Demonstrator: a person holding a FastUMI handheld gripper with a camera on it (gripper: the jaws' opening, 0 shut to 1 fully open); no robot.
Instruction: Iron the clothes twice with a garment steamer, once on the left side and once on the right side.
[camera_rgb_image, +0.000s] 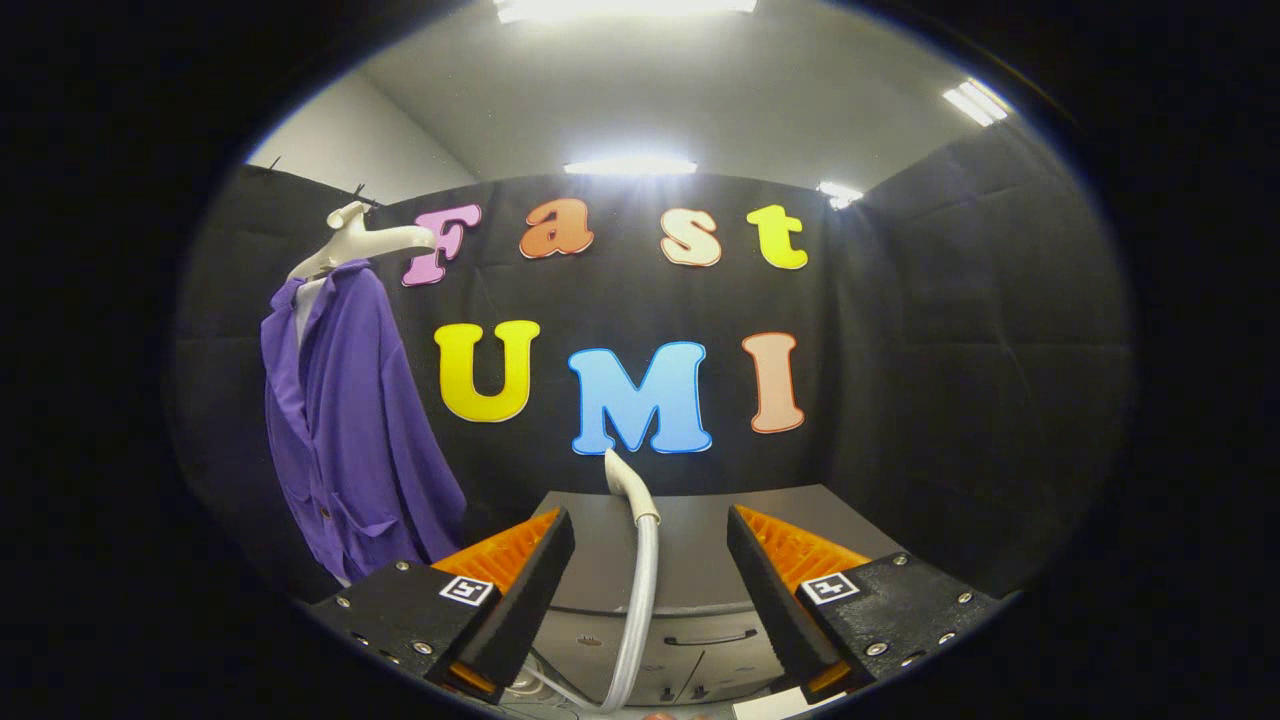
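Two-finger claw, jaws spread wide apart with nothing pressed between them | wedge-shaped fingers with ribbed inner faces | boxy mounts studded with small silver screws | one square black-and-white marker tag atop each mount

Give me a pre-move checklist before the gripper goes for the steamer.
1. Gripper open: ok, fingers spread wide, holding nothing.
2. Steamer hose within the fingers' gap: ok, it rises between them, touching neither.
3. Steamer nozzle reachable: ok, just beyond the fingers.
4. Purple garment hung up: ok, on the white hanger, to the left beyond the fingers.
5. Steamer switched on: cannot tell.
6. Grey unit under the hose steady: cannot tell.
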